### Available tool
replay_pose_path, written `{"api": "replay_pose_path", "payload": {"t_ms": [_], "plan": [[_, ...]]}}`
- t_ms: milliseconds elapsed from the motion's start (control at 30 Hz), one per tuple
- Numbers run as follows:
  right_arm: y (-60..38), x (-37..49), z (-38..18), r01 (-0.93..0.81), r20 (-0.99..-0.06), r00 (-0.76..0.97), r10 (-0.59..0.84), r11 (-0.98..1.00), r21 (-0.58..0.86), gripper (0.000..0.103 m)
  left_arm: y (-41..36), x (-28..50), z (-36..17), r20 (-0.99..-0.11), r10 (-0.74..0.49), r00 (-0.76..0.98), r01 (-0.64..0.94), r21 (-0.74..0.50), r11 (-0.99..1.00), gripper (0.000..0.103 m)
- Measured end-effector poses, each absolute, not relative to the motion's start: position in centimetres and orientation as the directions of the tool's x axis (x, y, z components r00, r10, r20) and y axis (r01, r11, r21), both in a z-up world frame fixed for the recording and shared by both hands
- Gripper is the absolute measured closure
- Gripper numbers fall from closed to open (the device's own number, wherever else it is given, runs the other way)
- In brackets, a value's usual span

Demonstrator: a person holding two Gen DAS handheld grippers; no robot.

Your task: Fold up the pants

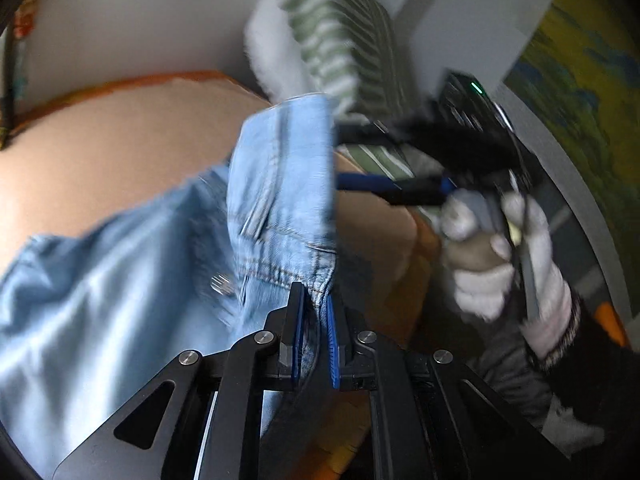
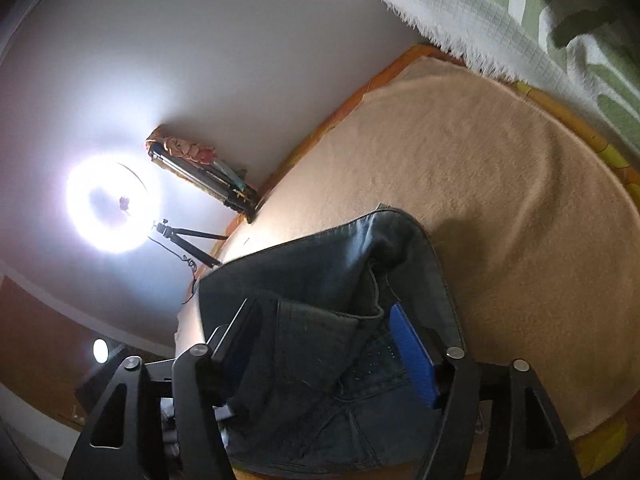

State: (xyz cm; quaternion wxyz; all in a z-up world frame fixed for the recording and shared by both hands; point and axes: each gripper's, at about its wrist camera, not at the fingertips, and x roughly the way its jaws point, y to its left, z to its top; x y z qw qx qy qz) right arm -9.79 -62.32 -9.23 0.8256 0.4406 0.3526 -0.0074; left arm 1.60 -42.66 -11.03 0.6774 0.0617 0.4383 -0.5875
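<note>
Light blue denim pants (image 1: 276, 200) hang lifted over a peach blanket (image 1: 120, 136). My left gripper (image 1: 314, 300) is shut on a seamed edge of the pants. In the left wrist view my right gripper (image 1: 340, 156), held by a white-gloved hand (image 1: 512, 264), reaches the far edge of the raised denim, its tips hidden behind the cloth. In the right wrist view the pants (image 2: 320, 320) look dark and backlit, bunched between the jaws of my right gripper (image 2: 320, 312), with the fingers (image 2: 412, 352) standing wide on either side of the cloth.
The peach blanket (image 2: 480, 184) covers a bed with an orange border (image 2: 344, 108). A green-and-white striped cover (image 2: 520, 12) lies at the bed's far end. A bright ring light (image 2: 112, 204) on a tripod stands by the white wall.
</note>
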Motion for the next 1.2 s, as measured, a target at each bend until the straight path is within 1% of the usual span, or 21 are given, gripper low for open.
{"api": "replay_pose_path", "payload": {"t_ms": [33, 167, 233, 300, 367, 400, 467, 567, 600, 633, 667, 700, 733, 767, 800, 833, 900, 1000, 1067, 1133, 1200], "plan": [[-62.4, -9.5, -9.7, 0.321, -0.587, 0.744, 0.319, 0.599, 0.733, 0.027, -43.0, 1.1, -11.3, -0.674, -0.734, -0.085, 0.855, -0.428, 0.294, 0.095], [-63.2, -8.9, -11.4, 0.313, -0.551, 0.728, 0.408, 0.517, 0.797, 0.026, -44.0, -0.6, -12.3, -0.708, -0.694, -0.126, 0.873, -0.412, 0.262, 0.094], [-63.7, -9.2, -11.7, 0.31, -0.533, 0.736, 0.417, 0.493, 0.813, 0.026, -44.1, -1.4, -12.3, -0.722, -0.679, -0.134, 0.888, -0.392, 0.242, 0.093], [-64.5, -10.0, -11.8, 0.302, -0.506, 0.757, 0.414, 0.465, 0.832, 0.026, -43.5, -1.9, -12.1, -0.732, -0.669, -0.129, 0.898, -0.372, 0.234, 0.088], [-64.9, -10.4, -11.8, 0.299, -0.502, 0.762, 0.409, 0.466, 0.833, 0.026, -42.8, -1.9, -11.7, -0.738, -0.664, -0.121, 0.898, -0.367, 0.244, 0.088], [-64.9, -10.5, -11.9, 0.302, -0.509, 0.757, 0.409, 0.472, 0.828, 0.026, -42.2, -1.8, -11.5, -0.737, -0.666, -0.117, 0.894, -0.37, 0.253, 0.088], [-64.3, -10.1, -12.0, 0.323, -0.557, 0.726, 0.402, 0.516, 0.793, 0.026, -41.1, -1.5, -10.8, -0.731, -0.675, -0.098, 0.887, -0.372, 0.274, 0.088], [-63.1, -9.2, -12.3, 0.351, -0.636, 0.674, 0.375, 0.595, 0.723, 0.029, -38.3, -0.3, -9.5, -0.728, -0.685, -0.026, 0.877, -0.346, 0.334, 0.081], [-62.5, -8.8, -12.4, 0.355, -0.66, 0.655, 0.369, 0.62, 0.699, 0.034, -37.0, 0.2, -8.9, -0.729, -0.684, 0.017, 0.873, -0.323, 0.366, 0.081], [-62.1, -8.5, -12.5, 0.361, -0.681, 0.639, 0.358, 0.641, 0.677, 0.043, -35.6, 0.8, -8.4, -0.732, -0.679, 0.065, 0.867, -0.295, 0.401, 0.081], [-61.6, -8.1, -12.6, 0.373, -0.713, 0.618, 0.333, 0.673, 0.638, 0.05, -34.6, 0.9, -7.9, -0.734, -0.672, 0.099, 0.861, -0.276, 0.427, 0.081], [-61.3, -8.1, -12.7, 0.379, -0.728, 0.607, 0.319, 0.689, 0.618, 0.066, -32.7, 1.7, -7.6, -0.734, -0.663, 0.144, 0.847, -0.256, 0.467, 0.081], [-61.0, -8.0, -12.7, 0.386, -0.744, 0.598, 0.299, 0.706, 0.594, 0.075, -31.2, 2.5, -7.3, -0.734, -0.655, 0.178, 0.828, -0.249, 0.503, 0.081], [-60.8, -8.0, -12.6, 0.394, -0.756, 0.593, 0.278, 0.719, 0.573, 0.081, -30.2, 2.8, -7.2, -0.735, -0.648, 0.199, 0.812, -0.246, 0.528, 0.081], [-60.6, -8.0, -12.5, 0.395, -0.761, 0.592, 0.266, 0.727, 0.562, 0.09, -28.9, 3.5, -7.1, -0.735, -0.638, 0.231, 0.79, -0.242, 0.563, 0.081], [-60.3, -8.1, -12.0, 0.389, -0.765, 0.594, 0.248, 0.744, 0.543, 0.096, -27.7, 3.9, -7.1, -0.735, -0.629, 0.253, 0.772, -0.238, 0.59, 0.081], [-59.9, -8.4, -11.1, 0.396, -0.781, 0.596, 0.187, 0.778, 0.488, 0.101, -25.1, 4.7, -7.8, -0.739, -0.613, 0.28, 0.732, -0.248, 0.634, 0.081], [-60.3, -9.1, -10.7, 0.466, -0.843, 0.537, 0.035, 0.821, 0.331, 0.102, -24.0, 4.6, -9.3, -0.754, -0.601, 0.266, 0.705, -0.272, 0.654, 0.081], [-60.5, -9.3, -11.0, 0.476, -0.849, 0.527, 0.039, 0.814, 0.333, 0.102, -24.4, 4.0, -10.4, -0.761, -0.601, 0.244, 0.711, -0.281, 0.644, 0.081], [-60.2, -9.2, -10.3, 0.485, -0.851, 0.525, -0.008, 0.824, 0.292, 0.088, -25.4, 3.1, -11.4, -0.771, -0.607, 0.195, 0.734, -0.296, 0.611, 0.081], [-59.4, -9.2, -8.6, 0.465, -0.826, 0.559, -0.074, 0.852, 0.239, 0.074, -26.0, 2.0, -12.1, -0.778, -0.607, 0.16, 0.761, -0.295, 0.578, 0.081]]}}
